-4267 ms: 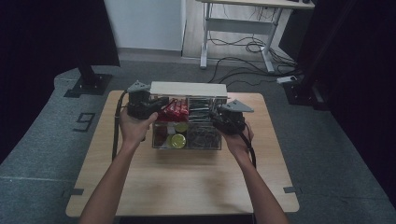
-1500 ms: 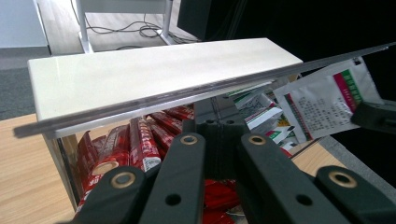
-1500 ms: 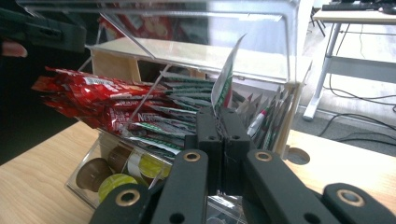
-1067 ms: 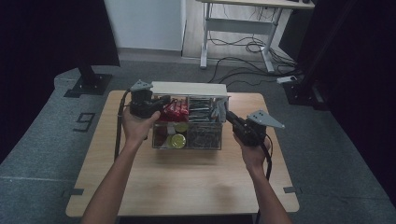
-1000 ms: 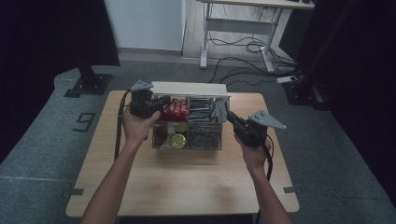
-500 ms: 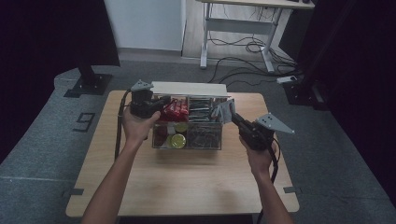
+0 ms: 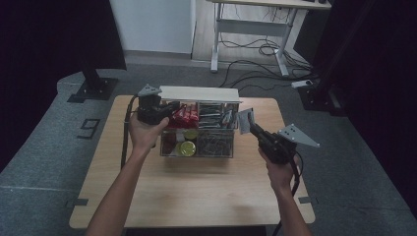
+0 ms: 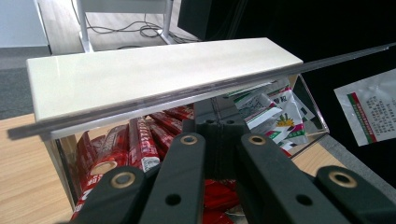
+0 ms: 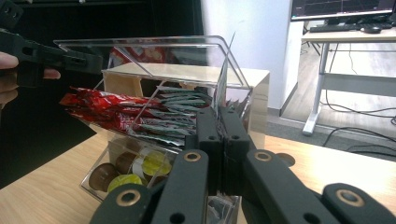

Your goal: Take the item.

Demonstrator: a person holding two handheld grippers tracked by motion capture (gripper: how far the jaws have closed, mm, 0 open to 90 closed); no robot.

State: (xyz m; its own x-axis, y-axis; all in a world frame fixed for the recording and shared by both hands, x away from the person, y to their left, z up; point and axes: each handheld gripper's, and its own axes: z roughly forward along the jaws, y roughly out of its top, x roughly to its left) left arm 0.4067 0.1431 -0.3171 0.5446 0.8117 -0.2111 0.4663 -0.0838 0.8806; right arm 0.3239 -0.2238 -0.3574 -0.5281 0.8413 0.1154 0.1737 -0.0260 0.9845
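Note:
A clear plastic organiser (image 7: 196, 155) stands at the back middle of the wooden table (image 7: 196, 196). It holds red sachets (image 7: 184, 115), silver and green sachets (image 7: 214, 112) and coffee capsules (image 7: 187, 147). My left gripper (image 7: 169, 109) is at its left back corner, shut on the raised clear lid (image 9: 154, 46), whose edge crosses the left gripper view (image 8: 140, 105). My right gripper (image 7: 253, 129) hovers just right of the organiser, shut on a white sachet (image 7: 245, 118) with green and red print (image 8: 369, 112). That sachet stands edge-on above the right gripper (image 9: 223, 116).
A cream-topped box (image 7: 196, 93) sits against the organiser's back. Bare table lies in front of the organiser and on both sides of it. Beyond the far edge are a desk frame (image 7: 246, 29), floor cables (image 7: 265, 59) and a dark stand (image 7: 93, 83).
My right gripper has carried the white sachet to the right, away from the organiser's right end. The left gripper and the raised lid have stayed put.

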